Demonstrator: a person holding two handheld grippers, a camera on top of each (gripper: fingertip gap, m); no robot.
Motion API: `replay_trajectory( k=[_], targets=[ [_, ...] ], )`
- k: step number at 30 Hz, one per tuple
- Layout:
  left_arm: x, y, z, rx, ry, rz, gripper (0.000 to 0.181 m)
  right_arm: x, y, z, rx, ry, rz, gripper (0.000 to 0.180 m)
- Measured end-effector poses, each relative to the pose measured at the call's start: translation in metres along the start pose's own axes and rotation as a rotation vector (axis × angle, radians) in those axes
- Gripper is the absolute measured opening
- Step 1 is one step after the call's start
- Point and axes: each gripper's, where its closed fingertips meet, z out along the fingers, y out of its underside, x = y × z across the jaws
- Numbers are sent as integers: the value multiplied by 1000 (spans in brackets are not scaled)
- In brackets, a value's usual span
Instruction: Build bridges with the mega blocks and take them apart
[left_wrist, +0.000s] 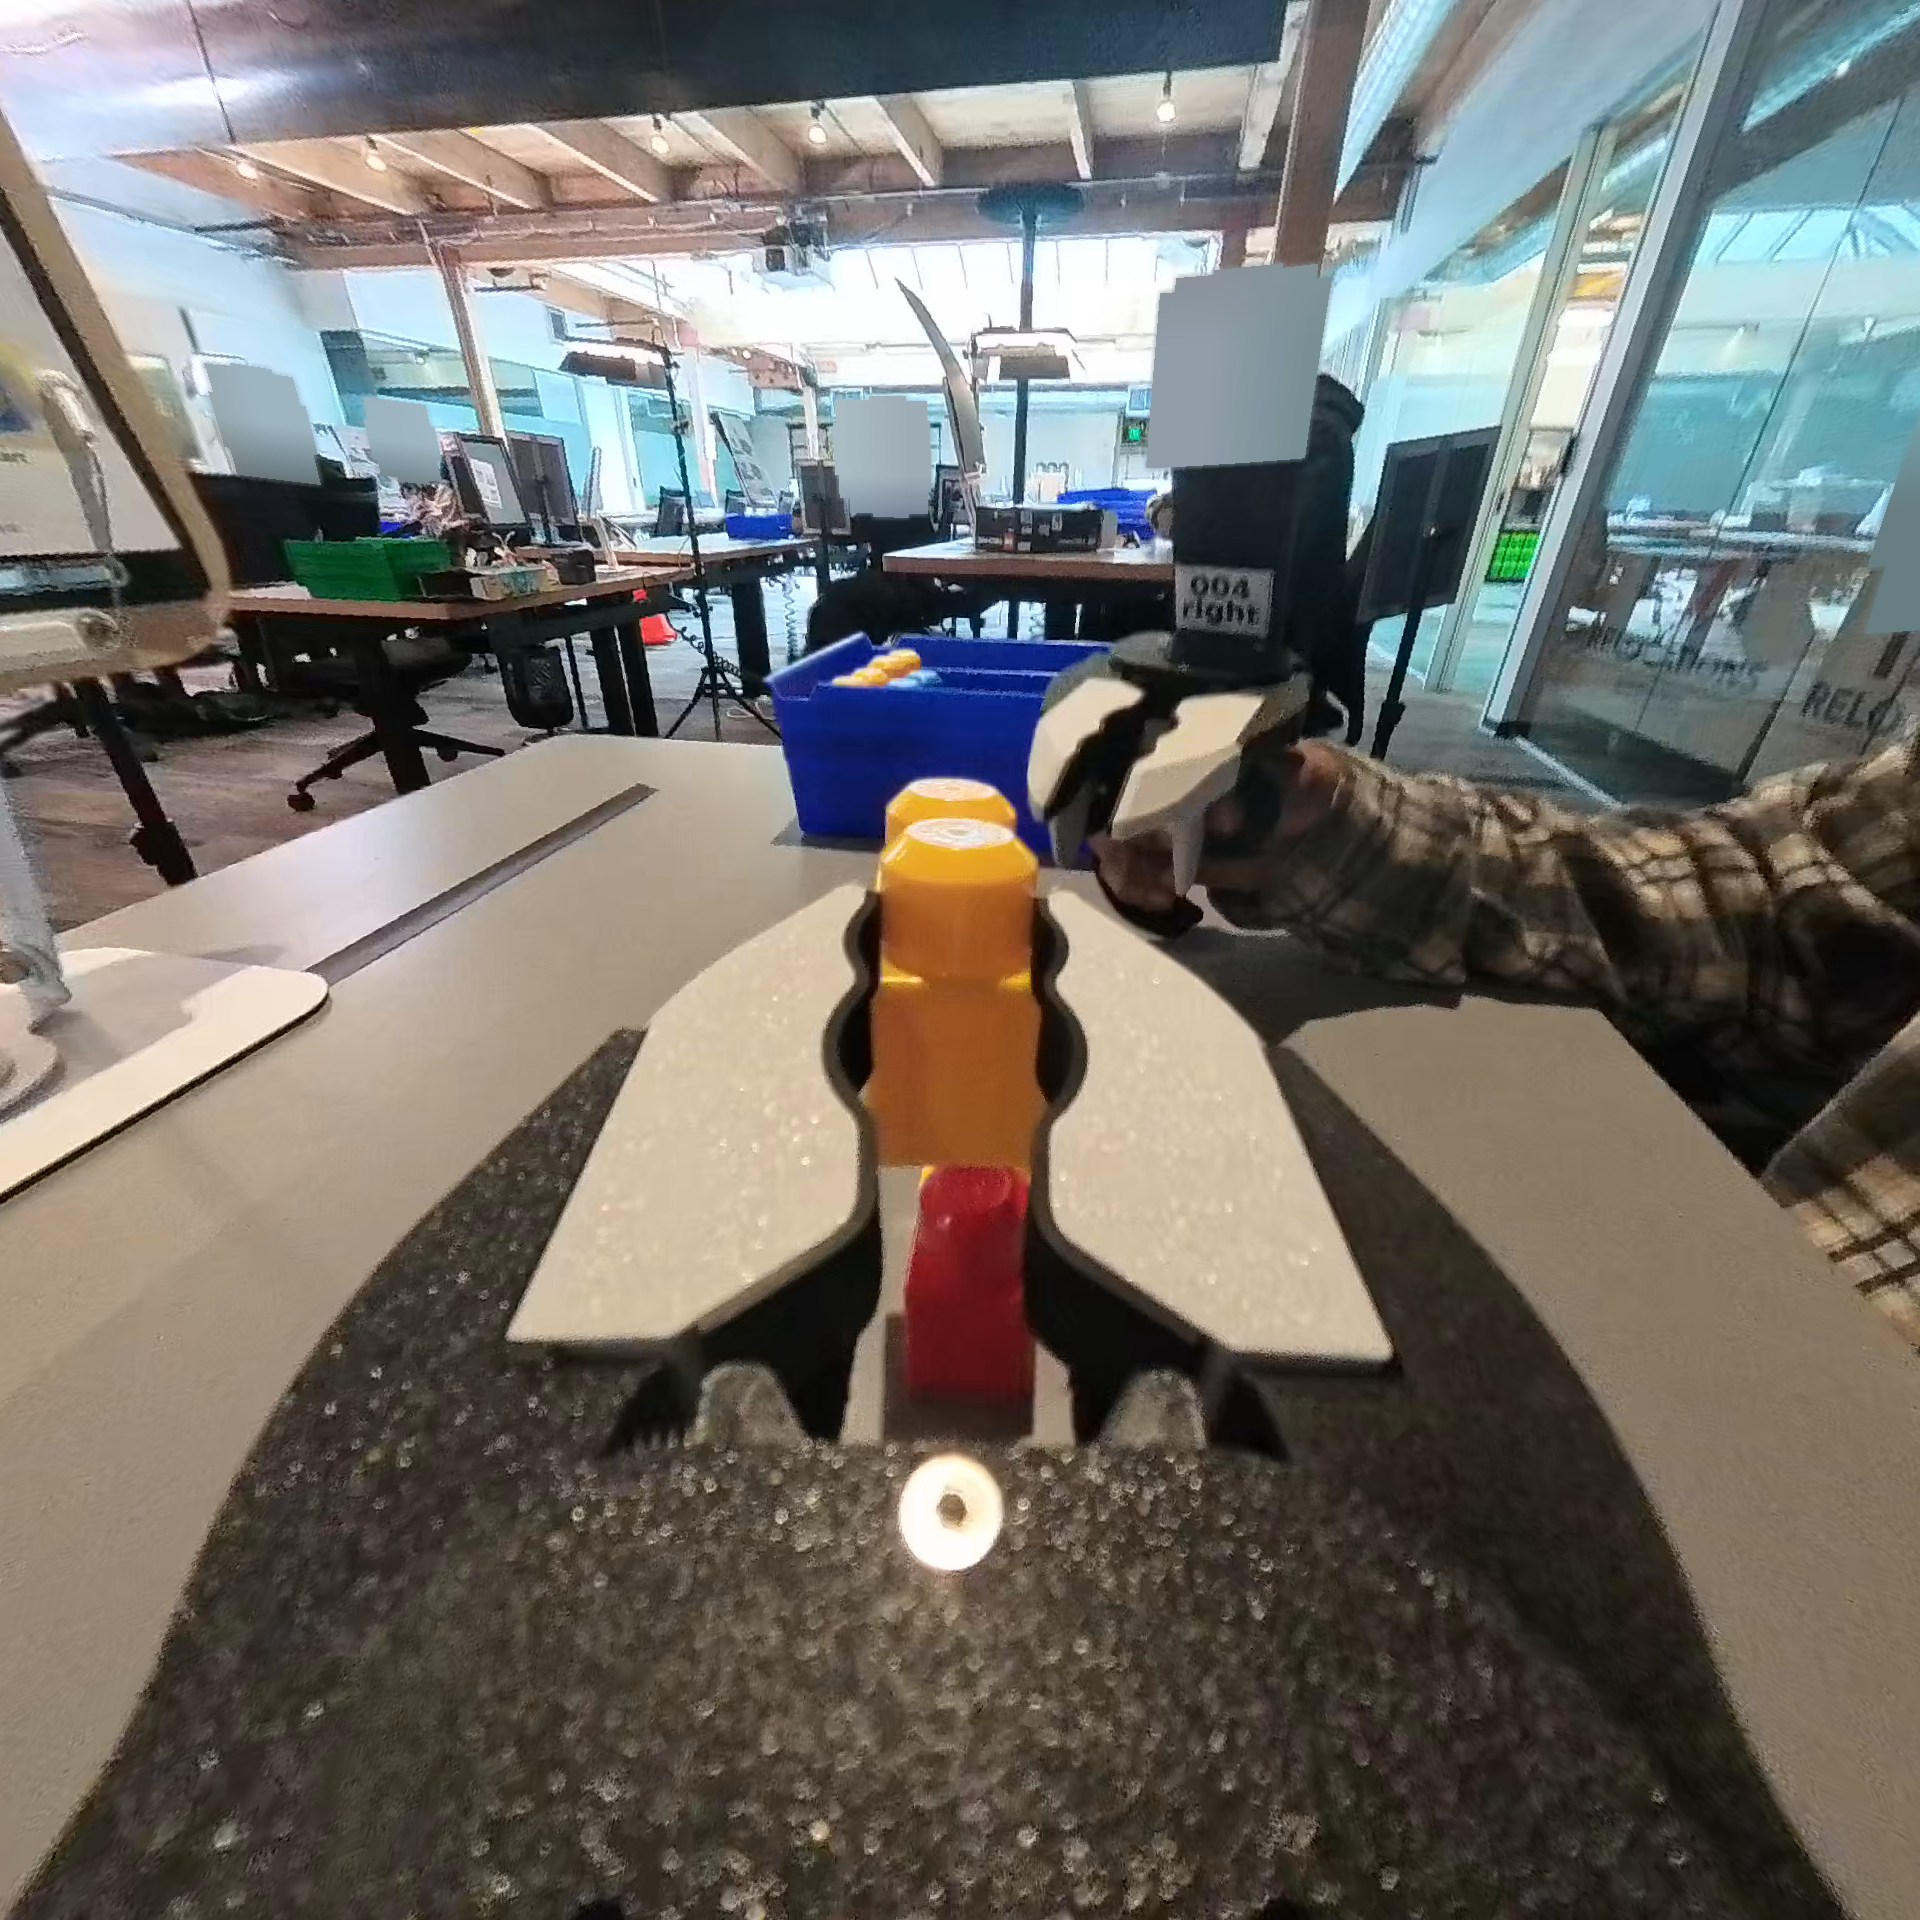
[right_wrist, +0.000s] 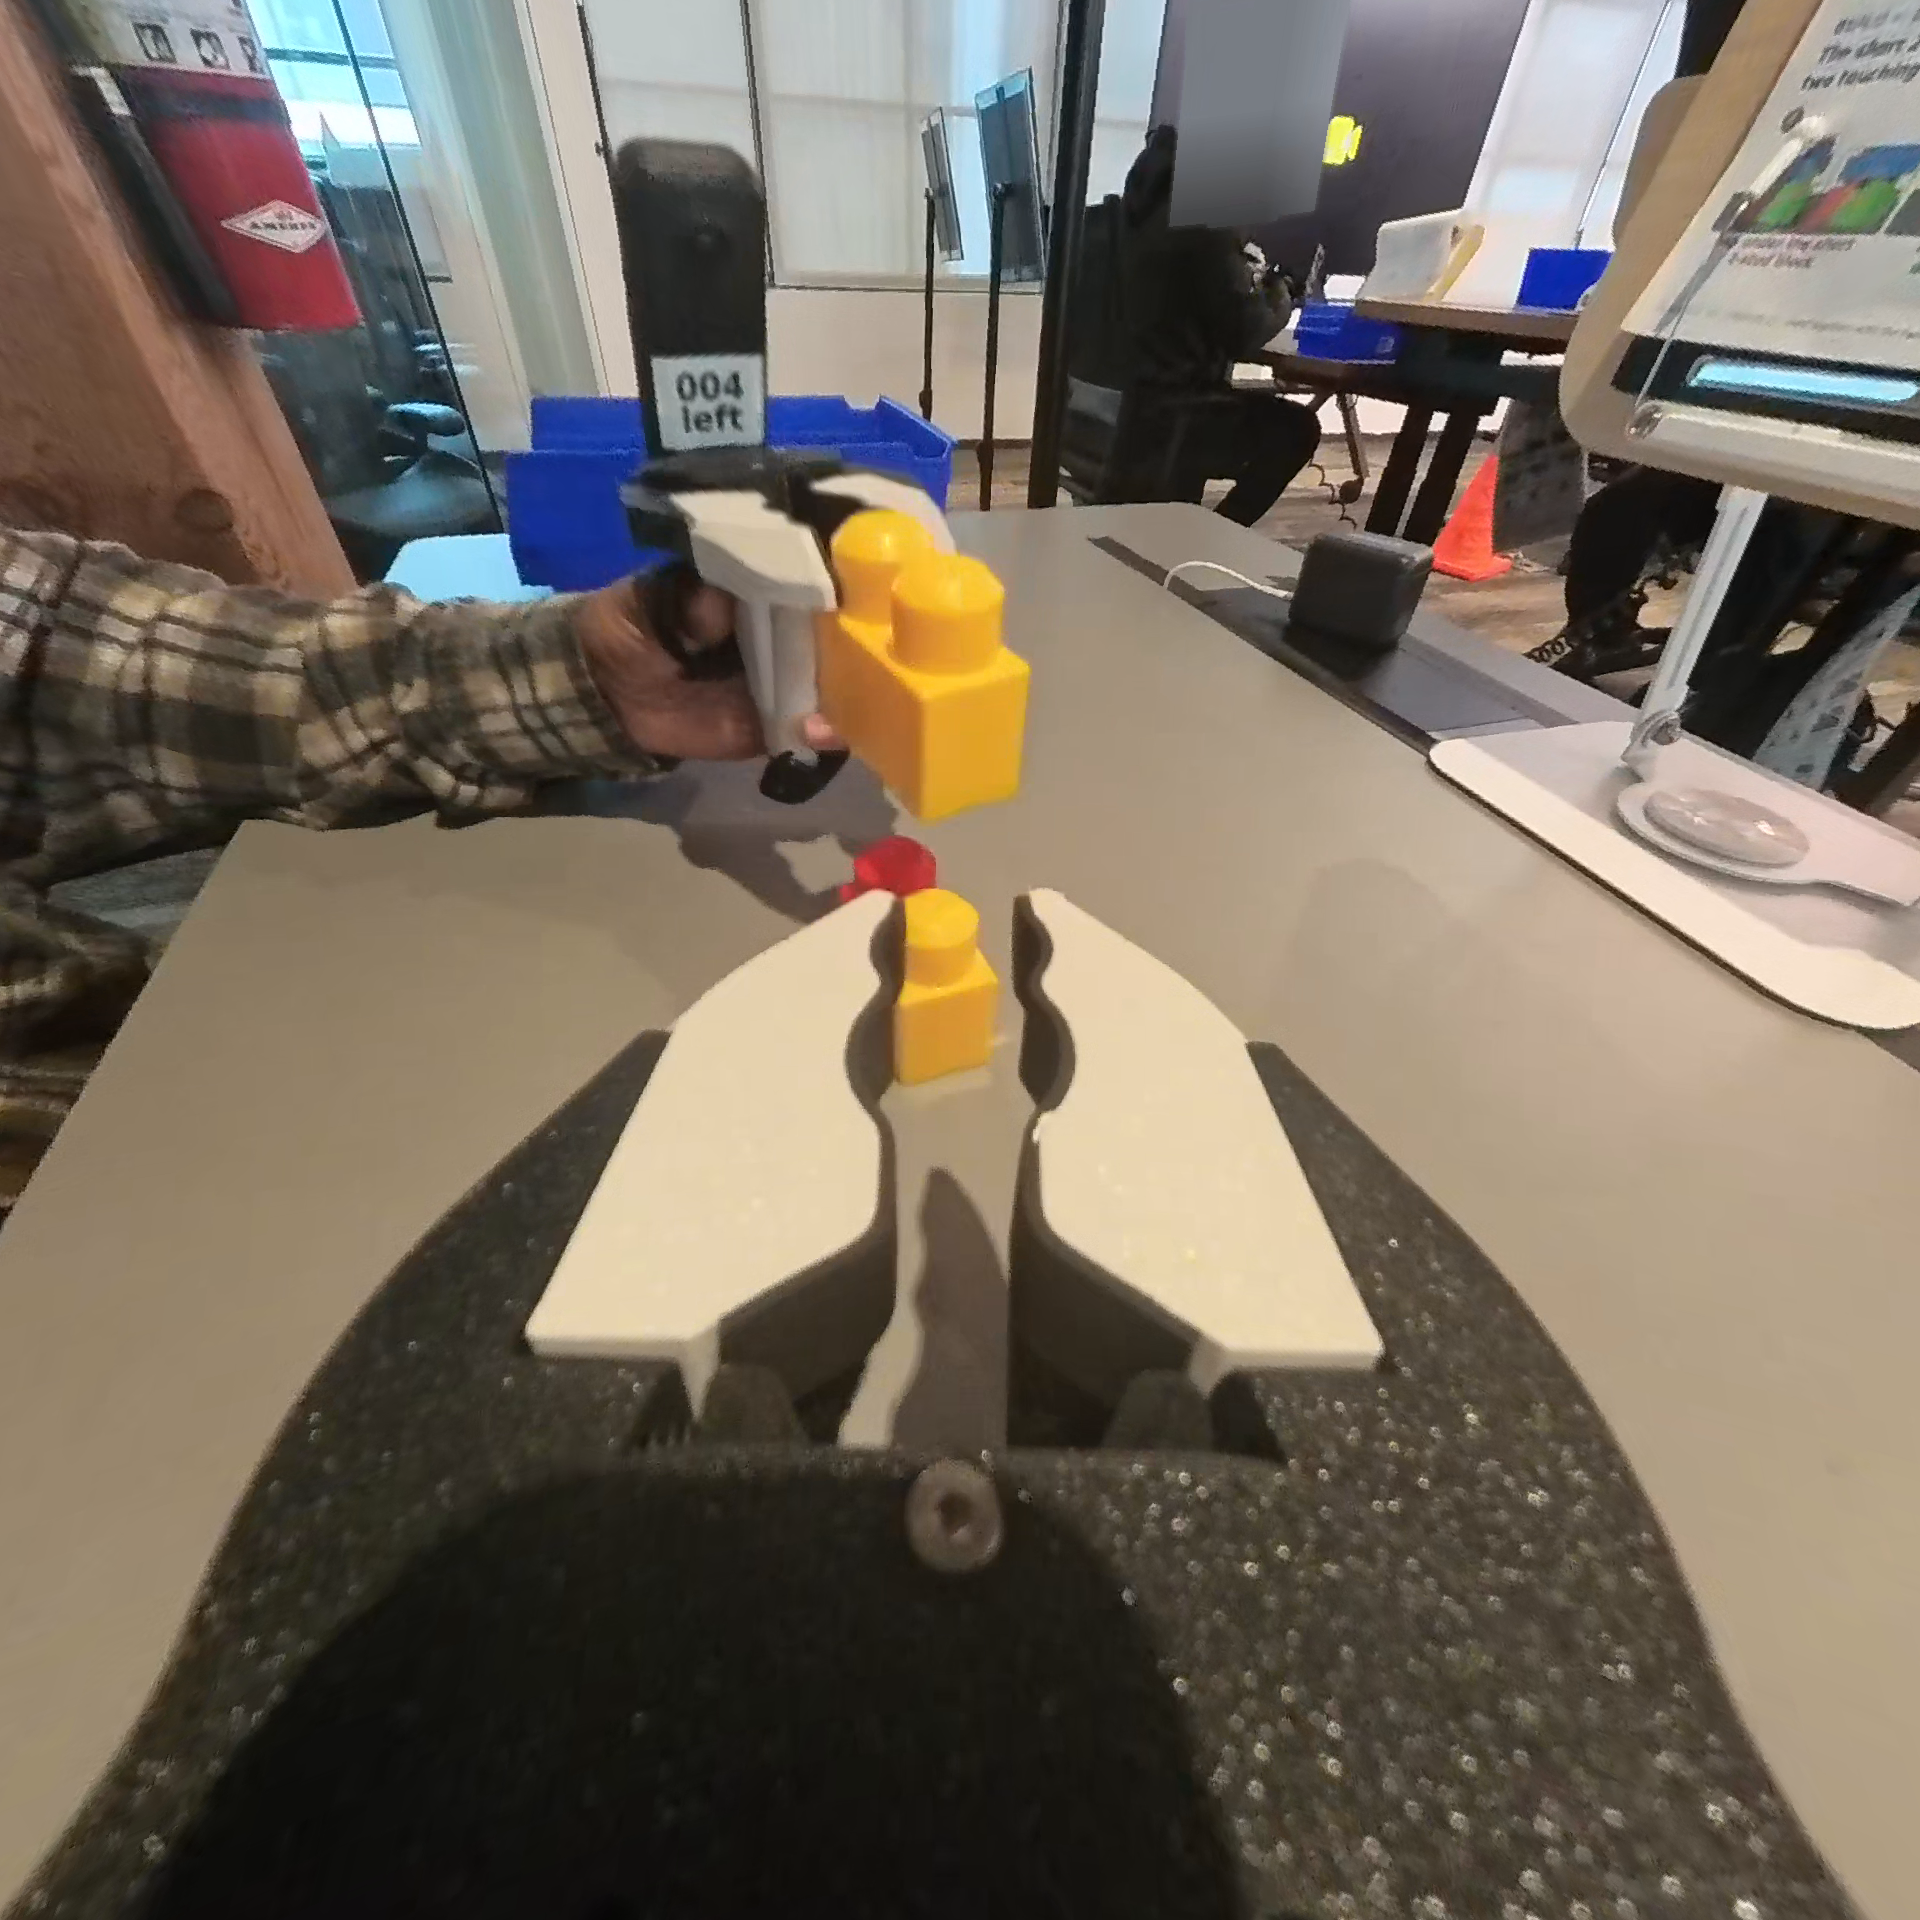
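My left gripper (left_wrist: 956, 904) is shut on a yellow two-stud block (left_wrist: 956, 1039) and holds it level above the grey table (left_wrist: 364, 1143). A red block (left_wrist: 971, 1278) stands on the table right below it. The right wrist view shows this left gripper (right_wrist: 883, 551) with the yellow two-stud block (right_wrist: 935, 696) in the air, over the red block (right_wrist: 894, 868). My right gripper (right_wrist: 956, 904) is open, its fingers on either side of a small yellow one-stud block (right_wrist: 945, 1018) that stands on the table, with a gap on the right side. The right gripper (left_wrist: 1138, 748) shows farther back in the left wrist view.
A blue bin (left_wrist: 914, 717) holding more blocks stands at the table's far edge, and it shows in the right wrist view (right_wrist: 582, 468). A stand with an instruction sheet sits on a white base (right_wrist: 1714, 862) at the right. A small dark box (right_wrist: 1356, 592) lies by a slot. Plaid sleeves (left_wrist: 1558, 894) reach in. One gripper's finger ends stand about 12 cm off the other's. My left tips are roughly 35 cm from the white base (right_wrist: 1714, 862).
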Motion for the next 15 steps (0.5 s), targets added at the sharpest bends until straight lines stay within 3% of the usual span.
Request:
replay_trajectory(
  k=[15],
  targets=[
    [7,24,16,-75,73,-22,27,-5,6,4,-30,-28,3,19]
  ],
)
